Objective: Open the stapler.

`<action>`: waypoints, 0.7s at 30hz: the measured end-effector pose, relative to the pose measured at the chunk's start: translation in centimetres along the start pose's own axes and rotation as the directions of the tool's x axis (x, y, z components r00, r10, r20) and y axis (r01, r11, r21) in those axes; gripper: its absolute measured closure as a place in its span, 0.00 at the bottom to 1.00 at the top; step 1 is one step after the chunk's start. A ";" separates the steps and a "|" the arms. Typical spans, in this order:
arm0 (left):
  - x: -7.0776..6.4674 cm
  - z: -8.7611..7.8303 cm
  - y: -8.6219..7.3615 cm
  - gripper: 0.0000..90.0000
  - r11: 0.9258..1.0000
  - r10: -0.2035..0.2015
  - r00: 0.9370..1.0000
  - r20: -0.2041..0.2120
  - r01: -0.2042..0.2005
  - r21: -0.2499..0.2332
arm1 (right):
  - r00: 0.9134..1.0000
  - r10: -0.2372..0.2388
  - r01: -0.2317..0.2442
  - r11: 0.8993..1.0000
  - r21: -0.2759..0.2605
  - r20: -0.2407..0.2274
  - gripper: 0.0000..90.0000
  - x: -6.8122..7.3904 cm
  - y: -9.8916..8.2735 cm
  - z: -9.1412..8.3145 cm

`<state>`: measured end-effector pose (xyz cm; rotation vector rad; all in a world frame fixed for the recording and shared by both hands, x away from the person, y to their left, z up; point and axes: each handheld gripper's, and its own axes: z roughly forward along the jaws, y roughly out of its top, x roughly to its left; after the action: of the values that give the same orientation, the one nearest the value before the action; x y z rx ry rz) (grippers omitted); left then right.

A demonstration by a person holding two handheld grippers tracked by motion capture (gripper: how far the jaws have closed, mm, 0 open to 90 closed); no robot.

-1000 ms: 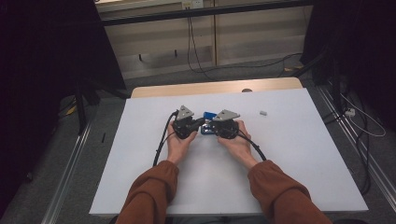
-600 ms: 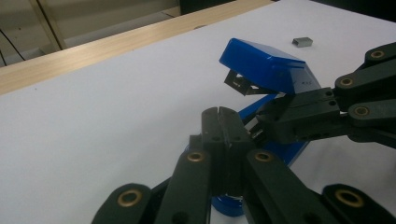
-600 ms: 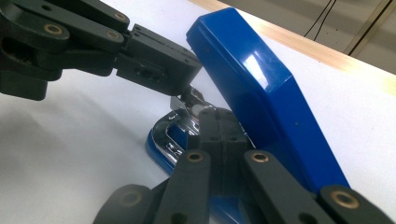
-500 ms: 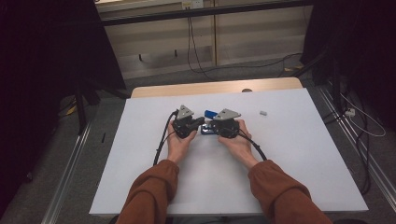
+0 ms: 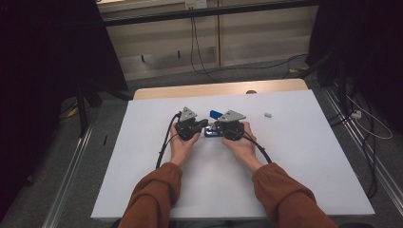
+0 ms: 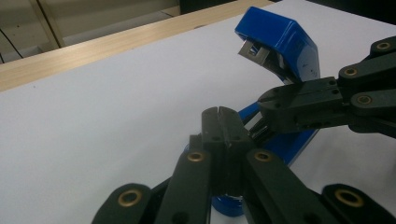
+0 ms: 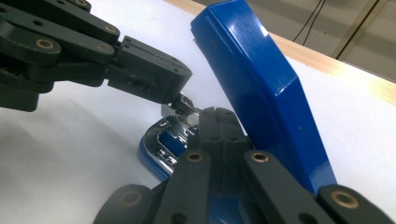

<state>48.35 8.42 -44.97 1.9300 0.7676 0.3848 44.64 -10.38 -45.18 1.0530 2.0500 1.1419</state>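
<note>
Your left gripper (image 5: 205,124) and your right gripper (image 5: 215,126) meet tip to tip over a blue stapler (image 5: 214,115), the landmark for everything below. Nearest you, your two hands rest on the white table top (image 5: 294,161) just on your side of the stapler, one at each flank.

In the left gripper view, the jaws of the left gripper (image 6: 219,114) are clenched together with nothing between them, their tips just beside the stapler's base (image 6: 280,144); the stapler's lid (image 6: 285,42) stands swung up beyond them.

In the right gripper view, the right gripper (image 7: 215,114) is likewise clenched on nothing, poised over the stapler's metal channel (image 7: 166,140), with the raised lid (image 7: 261,88) just to its side.

Beyond the stapler and well apart from it lies a small white piece (image 5: 267,115). Farthest off is the table's wooden edge (image 5: 218,89).
</note>
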 end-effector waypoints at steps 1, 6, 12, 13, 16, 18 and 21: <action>0.0 0.0 0.0 1.00 1.000 0.012 1.000 -0.004 -0.012 0.002 | 1.000 0.003 -0.003 1.000 -0.005 0.013 1.00 0.1 0.0 0.0; -0.2 0.1 0.0 1.00 1.000 0.025 1.000 -0.015 -0.025 0.011 | 1.000 0.007 -0.007 1.000 -0.013 0.019 1.00 0.1 0.0 0.0; -0.1 0.1 0.0 1.00 1.000 0.027 1.000 -0.009 -0.026 0.008 | 0.999 0.016 -0.015 1.000 -0.024 0.029 1.00 -0.2 0.1 -0.2; -0.1 0.1 0.0 1.00 1.000 0.027 1.000 -0.009 -0.026 0.008 | 0.999 0.016 -0.015 1.000 -0.024 0.029 1.00 -0.2 0.1 -0.2; -0.1 0.1 -0.1 1.00 0.999 0.029 1.000 -0.011 -0.028 0.015 | 0.999 0.021 -0.020 0.999 -0.026 0.034 1.00 -0.2 0.2 -0.3; -0.1 0.1 -0.1 1.00 0.999 0.030 1.000 -0.010 -0.029 0.015 | 0.999 0.020 -0.020 0.999 -0.025 0.036 1.00 -0.2 0.2 -0.3; 0.0 0.2 -0.2 1.00 1.000 0.022 1.000 -0.003 -0.022 0.016 | 0.999 0.022 -0.021 0.999 -0.024 0.036 1.00 -0.2 0.2 -0.3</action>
<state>48.35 8.35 -45.19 1.9543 0.7536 0.3961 44.52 -10.61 -44.86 1.0787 1.9965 1.1468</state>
